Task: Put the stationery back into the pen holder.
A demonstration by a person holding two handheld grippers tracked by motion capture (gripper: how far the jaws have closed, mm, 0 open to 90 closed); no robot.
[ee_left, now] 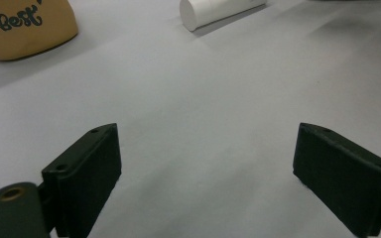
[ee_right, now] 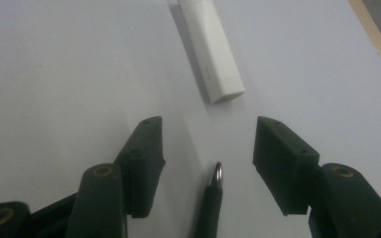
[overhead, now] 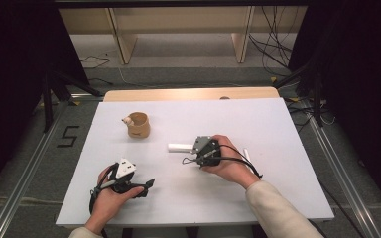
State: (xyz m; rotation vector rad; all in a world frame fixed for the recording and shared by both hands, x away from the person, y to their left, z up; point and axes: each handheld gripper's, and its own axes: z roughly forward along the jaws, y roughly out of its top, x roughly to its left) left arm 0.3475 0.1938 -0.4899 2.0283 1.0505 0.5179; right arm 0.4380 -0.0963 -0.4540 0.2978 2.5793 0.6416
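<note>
The right gripper, jaws parted and gripping nothing, should line its 2 pads up astride the white tube lying on the table just ahead before clamping, while the left gripper rests unclenched.

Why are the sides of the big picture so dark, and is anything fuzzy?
In the high view light falls on the white table while the floor at both sides stays near black. In the left gripper view the tan cup and white tube look soft. In the right gripper view the tube casts a faint shadow.
</note>
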